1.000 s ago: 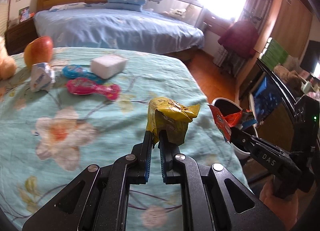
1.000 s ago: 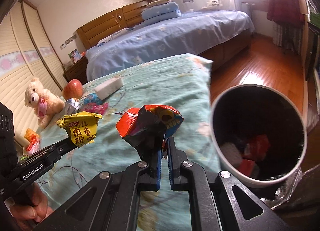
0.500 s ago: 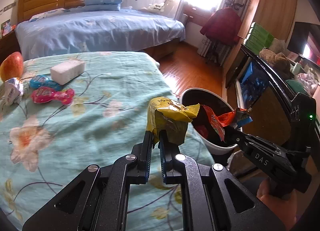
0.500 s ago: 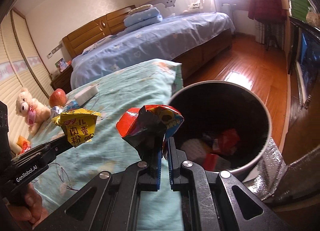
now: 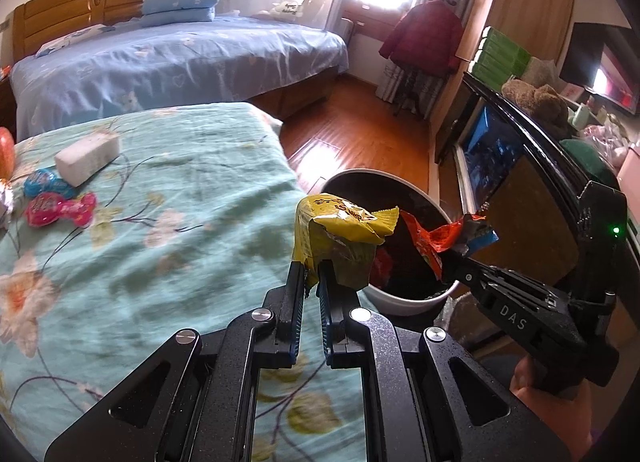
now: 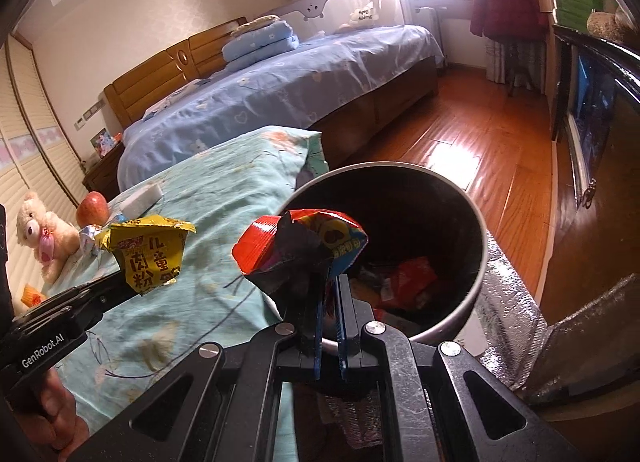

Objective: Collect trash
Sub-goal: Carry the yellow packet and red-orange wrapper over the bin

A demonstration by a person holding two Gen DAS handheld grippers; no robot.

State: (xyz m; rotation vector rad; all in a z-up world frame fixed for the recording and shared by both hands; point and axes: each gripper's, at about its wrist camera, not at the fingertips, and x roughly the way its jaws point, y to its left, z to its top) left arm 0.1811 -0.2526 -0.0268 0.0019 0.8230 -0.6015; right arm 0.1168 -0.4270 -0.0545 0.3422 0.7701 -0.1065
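Teddy bear (image 6: 42, 232): sits at the far left of the floral bedspread (image 5: 168, 246); a toy, not litter by my reading.
Apple (image 6: 92, 208): just beside the bear, probably meant to stay.
Left on the bed: a pink candy wrapper (image 5: 60, 209), a blue candy wrapper (image 5: 46, 185) touching it and a white tissue pack (image 5: 87, 160) just beyond; a silvery wrapper shows at the picture's edge. These look like the work remaining.
Left gripper (image 5: 313, 278): jaws closed tight on a crumpled yellow snack packet (image 5: 340, 238), held over the bed's right edge, just short of the bin rim.
Right gripper (image 6: 330, 286): jaws clamped on a red and blue snack wrapper (image 6: 300, 250), held above the near rim of the bin.
Trash bin (image 6: 478, 222): stands on the wood floor beside the bed, white outside, dark inside, with red and pale wrappers already at the bottom.
Progress: several pieces binned, two in hand and near release, at least three still on the bedspread; roughly midway, I judge.
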